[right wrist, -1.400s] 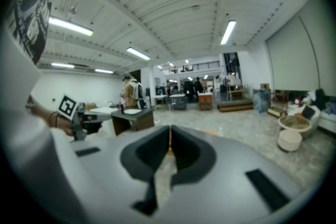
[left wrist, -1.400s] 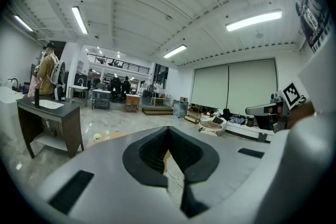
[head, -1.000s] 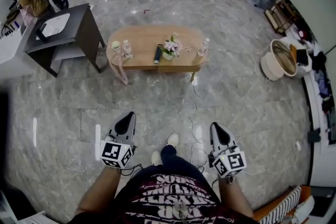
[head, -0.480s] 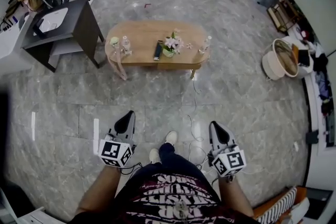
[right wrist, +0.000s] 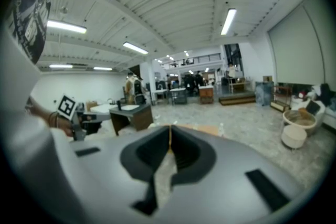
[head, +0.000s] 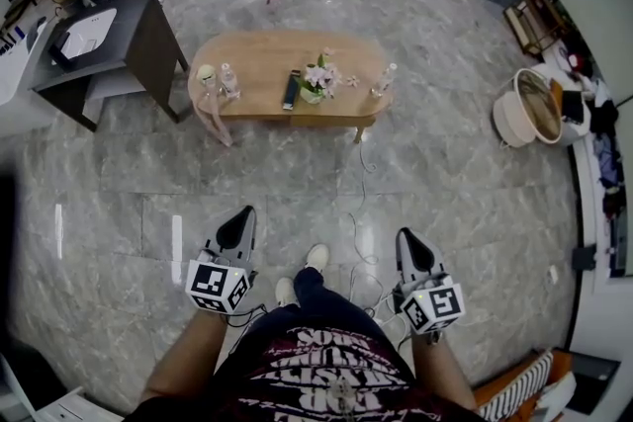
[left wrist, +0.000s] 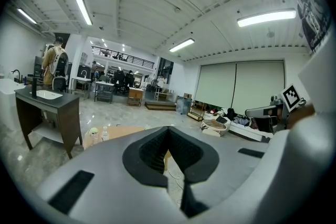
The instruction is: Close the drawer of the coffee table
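Coffee table (head: 287, 79) stands well ahead of us, drifted slightly up-left in head view; we can't make out its drawer. Left gripper (head: 238, 220) and right gripper (head: 409, 242) are pressed together, empty. We judge the approach barely begun.

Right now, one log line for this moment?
left gripper: shut, empty | right gripper: shut, empty | coffee table: across floor ahead, untouched | drawer: state not discernible
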